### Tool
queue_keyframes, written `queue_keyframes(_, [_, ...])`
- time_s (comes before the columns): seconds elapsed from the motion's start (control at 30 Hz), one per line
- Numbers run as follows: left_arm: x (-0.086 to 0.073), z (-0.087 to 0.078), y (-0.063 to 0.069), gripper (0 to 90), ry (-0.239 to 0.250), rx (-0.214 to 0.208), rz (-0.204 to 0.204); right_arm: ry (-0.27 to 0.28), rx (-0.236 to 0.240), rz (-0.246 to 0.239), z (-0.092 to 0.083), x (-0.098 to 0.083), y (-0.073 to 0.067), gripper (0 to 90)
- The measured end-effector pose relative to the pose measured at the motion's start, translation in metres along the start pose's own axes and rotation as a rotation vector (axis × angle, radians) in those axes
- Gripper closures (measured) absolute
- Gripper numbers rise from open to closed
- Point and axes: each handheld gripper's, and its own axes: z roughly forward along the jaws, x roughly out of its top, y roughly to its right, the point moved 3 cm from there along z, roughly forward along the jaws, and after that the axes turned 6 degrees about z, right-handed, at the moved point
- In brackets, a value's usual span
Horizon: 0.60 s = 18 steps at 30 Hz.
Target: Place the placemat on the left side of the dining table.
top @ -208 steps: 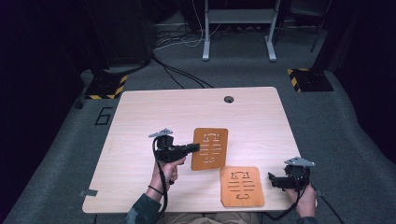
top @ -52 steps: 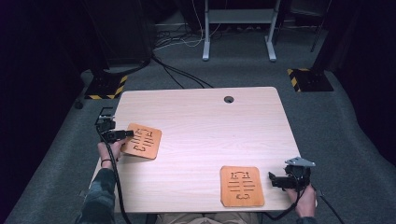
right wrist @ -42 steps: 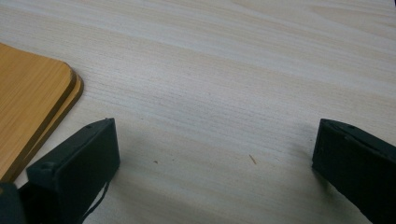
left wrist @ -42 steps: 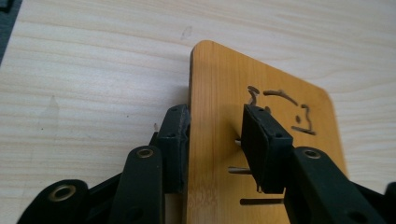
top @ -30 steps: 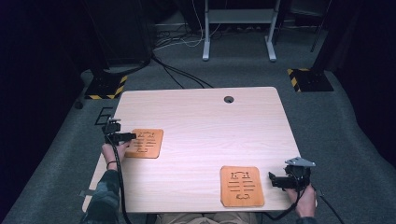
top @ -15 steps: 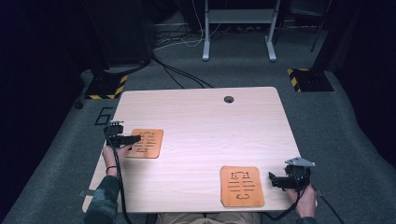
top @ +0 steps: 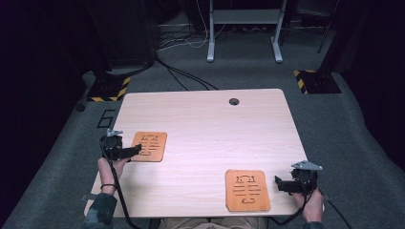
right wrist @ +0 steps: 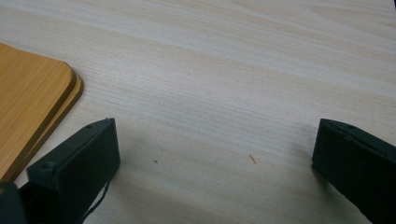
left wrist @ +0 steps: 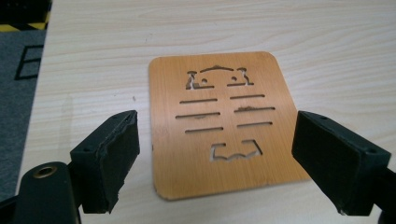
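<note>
The left hand-held gripper (left wrist: 215, 163), jaws just opened wide, hovers off the carved wooden mat (left wrist: 224, 123) lying flat near the desk's (top: 205, 124) left edge; the right hand-held gripper (right wrist: 215, 168) is open too

Wore dark sleeves and a thin band on the left wrist. Had two black grippers, the left gripper (top: 136, 149) and the right gripper (top: 278, 183), each with blocky jaws, a grey three-cornered top plate and a black trailing cable.
</note>
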Motion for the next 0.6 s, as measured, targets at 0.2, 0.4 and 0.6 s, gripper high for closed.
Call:
queue_keyframes(0.2, [-0.020, -0.021, 0.003, 14.4, 0.028, 0.014, 0.031, 0.001, -0.001, 0.000, 0.000, 0.000, 0.000, 0.0])
queue_keyframes(0.4, [-0.045, -0.033, 0.005, 14.2, 0.028, 0.044, 0.040, 0.000, -0.001, 0.003, 0.000, 0.000, 0.000, 0.0])
queue_keyframes(0.6, [-0.076, -0.027, 0.005, 14.0, -0.047, 0.103, 0.104, -0.001, -0.002, 0.006, 0.000, 0.000, 0.000, 0.0])
